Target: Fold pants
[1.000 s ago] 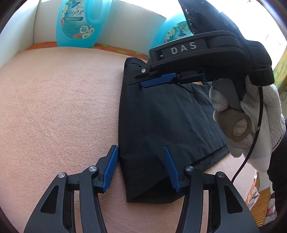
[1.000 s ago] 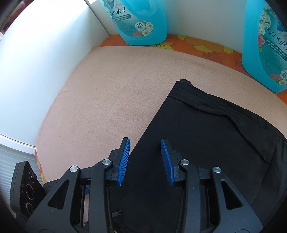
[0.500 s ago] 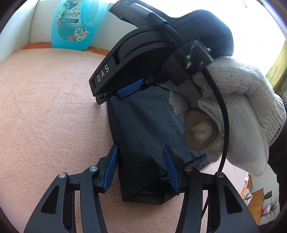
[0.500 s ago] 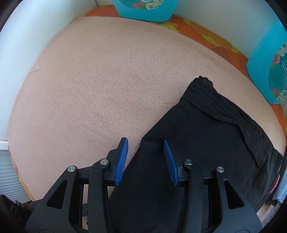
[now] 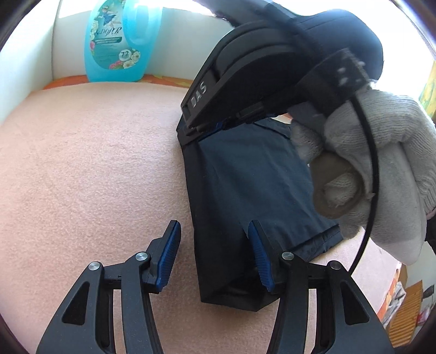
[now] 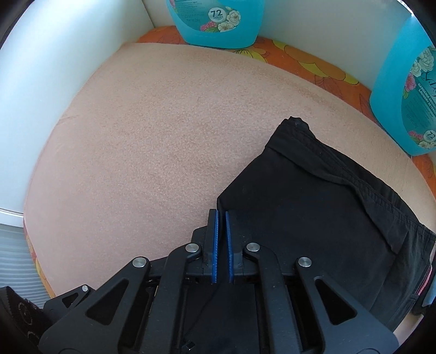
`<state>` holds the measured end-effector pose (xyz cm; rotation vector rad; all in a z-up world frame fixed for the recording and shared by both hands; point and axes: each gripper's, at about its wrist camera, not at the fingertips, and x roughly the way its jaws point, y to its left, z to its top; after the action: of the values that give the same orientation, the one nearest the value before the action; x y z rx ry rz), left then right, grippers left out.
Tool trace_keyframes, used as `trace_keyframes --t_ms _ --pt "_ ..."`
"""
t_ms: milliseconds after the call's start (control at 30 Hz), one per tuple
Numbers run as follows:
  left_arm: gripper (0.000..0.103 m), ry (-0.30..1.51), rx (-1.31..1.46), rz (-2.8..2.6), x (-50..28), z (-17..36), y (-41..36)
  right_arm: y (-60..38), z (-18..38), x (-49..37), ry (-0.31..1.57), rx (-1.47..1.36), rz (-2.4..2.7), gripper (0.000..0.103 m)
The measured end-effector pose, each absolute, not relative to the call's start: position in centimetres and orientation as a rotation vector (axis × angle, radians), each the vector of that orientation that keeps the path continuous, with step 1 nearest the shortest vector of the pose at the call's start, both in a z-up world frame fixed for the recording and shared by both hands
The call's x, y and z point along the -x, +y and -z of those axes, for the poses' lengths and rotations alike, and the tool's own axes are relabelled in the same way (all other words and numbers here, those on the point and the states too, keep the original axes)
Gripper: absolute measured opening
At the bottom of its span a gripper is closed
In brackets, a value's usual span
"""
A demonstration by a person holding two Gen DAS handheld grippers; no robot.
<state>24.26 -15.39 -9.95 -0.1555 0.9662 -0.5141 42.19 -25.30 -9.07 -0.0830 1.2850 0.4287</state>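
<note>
Dark folded pants (image 5: pixel 245 190) lie on a peach mat (image 5: pixel 81 163), right of its middle. My left gripper (image 5: pixel 214 226) stands open over the pants' near left edge: one finger above the mat, the other above the fabric. My right gripper (image 5: pixel 201 128), held by a white-gloved hand (image 5: pixel 387 163), points steeply down at the far left edge. In the right wrist view the right gripper (image 6: pixel 221 212) has its blue pads together, pinching the left edge of the pants (image 6: pixel 313 212), whose waistband lies toward the far right.
A blue detergent bottle (image 5: pixel 117 40) stands at the back left, seen again as a bottle (image 6: pixel 215 21) beside a second bottle (image 6: pixel 408 95) at the right. White walls (image 6: pixel 54 68) close the back and left. An orange patterned cloth (image 6: pixel 313 65) shows around the mat.
My right gripper came down onto the pants' left edge and its jaws went from open to shut there. The left gripper stayed where it was, still open.
</note>
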Motion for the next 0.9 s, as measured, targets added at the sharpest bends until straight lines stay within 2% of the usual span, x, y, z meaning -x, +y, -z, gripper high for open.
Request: trace_keyframes --t_ms 67,167,233,533,900 --pt "0.050 0.965 0.196 0.531 -24.4 10.1 -15.2 -26.1 8.2 -41.8 1.263 0.056 -0.441 0.005" --pt "0.021 0.944 0.198 0.558 -23.9 9.8 -15.6 -27.3 7.0 -41.2 1.238 0.022 -0.454 0.004" --pt "0.013 0.911 0.193 0.574 -23.3 9.2 -15.9 -27.3 6.5 -40.5 1.221 0.006 -0.458 0.004" --pt "0.011 0.792 0.175 0.650 -21.3 4.7 -18.6 -30.5 3.0 -40.0 1.096 -0.108 -0.490 0.004" --pt "0.011 0.698 0.102 0.819 -21.0 0.3 -27.0 -42.2 -1.3 -36.8 0.943 -0.250 -0.430 0.004"
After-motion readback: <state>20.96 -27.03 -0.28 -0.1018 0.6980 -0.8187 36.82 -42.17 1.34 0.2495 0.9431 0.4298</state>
